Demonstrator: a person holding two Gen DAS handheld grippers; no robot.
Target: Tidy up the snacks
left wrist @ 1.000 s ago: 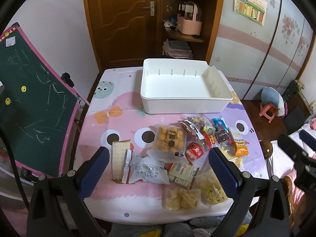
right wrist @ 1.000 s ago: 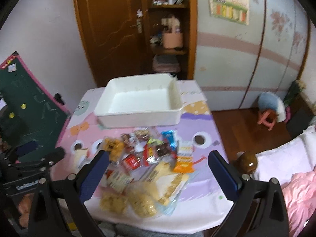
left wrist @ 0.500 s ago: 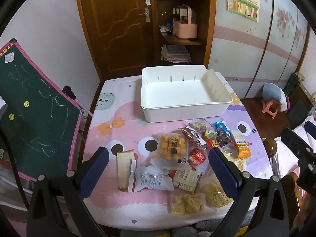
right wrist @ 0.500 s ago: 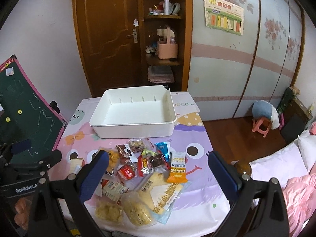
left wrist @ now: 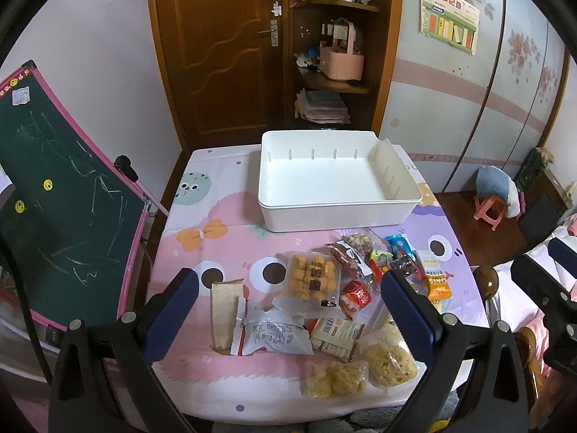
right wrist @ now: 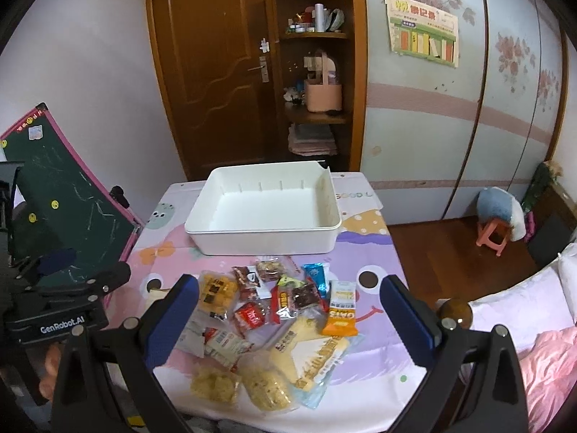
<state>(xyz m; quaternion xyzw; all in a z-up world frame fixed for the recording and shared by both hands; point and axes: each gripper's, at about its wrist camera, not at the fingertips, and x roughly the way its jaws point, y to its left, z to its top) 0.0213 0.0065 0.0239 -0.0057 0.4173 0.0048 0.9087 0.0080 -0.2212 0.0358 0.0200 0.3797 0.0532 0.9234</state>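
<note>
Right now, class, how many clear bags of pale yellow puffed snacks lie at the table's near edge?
2. One clear bag lies nearest the edge; the other sits just right of it, touching. More could be hidden under the snack pile.

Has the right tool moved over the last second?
Yes. The right tool has pulled back and up: the white bin and snacks look smaller and farther now.

Black gripper, blue-padded fingers
</note>
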